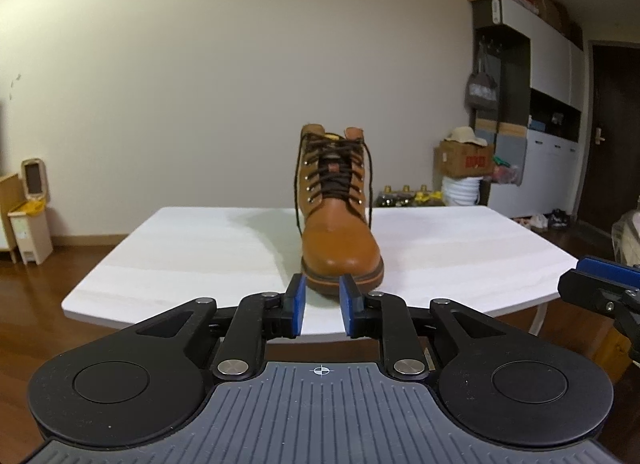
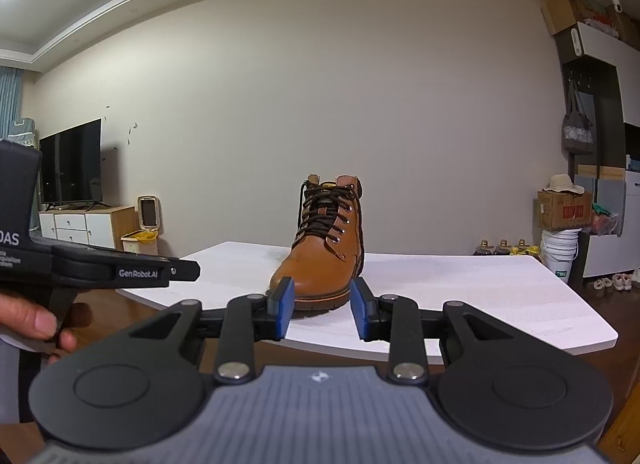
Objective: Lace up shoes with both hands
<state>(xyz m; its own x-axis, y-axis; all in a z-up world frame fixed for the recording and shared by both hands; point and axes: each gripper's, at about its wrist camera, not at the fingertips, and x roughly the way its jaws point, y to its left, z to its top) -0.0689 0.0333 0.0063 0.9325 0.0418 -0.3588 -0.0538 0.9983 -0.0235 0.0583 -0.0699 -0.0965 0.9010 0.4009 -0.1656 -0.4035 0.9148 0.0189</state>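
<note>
L gripper: pads apart, nothing btwn, short of table edge
R gripper: jaws wide, empty, also off the table
Hand: on L tool's grip, seen from R cam
Table: white top, bare apart from boot
Boot: tan leather, upright mid-table, toe toward cams
Laces: dark, crossed thru eyelets; 2 loose ends hang down the sides to tabletop
Handling: lace likely limp, thin, slips easy; pinch near free ends. Boot stiff, prob heavy enough to stay put
Containers: cardboard box on white bucket by far wall, hat on top; contents can't tell
</note>
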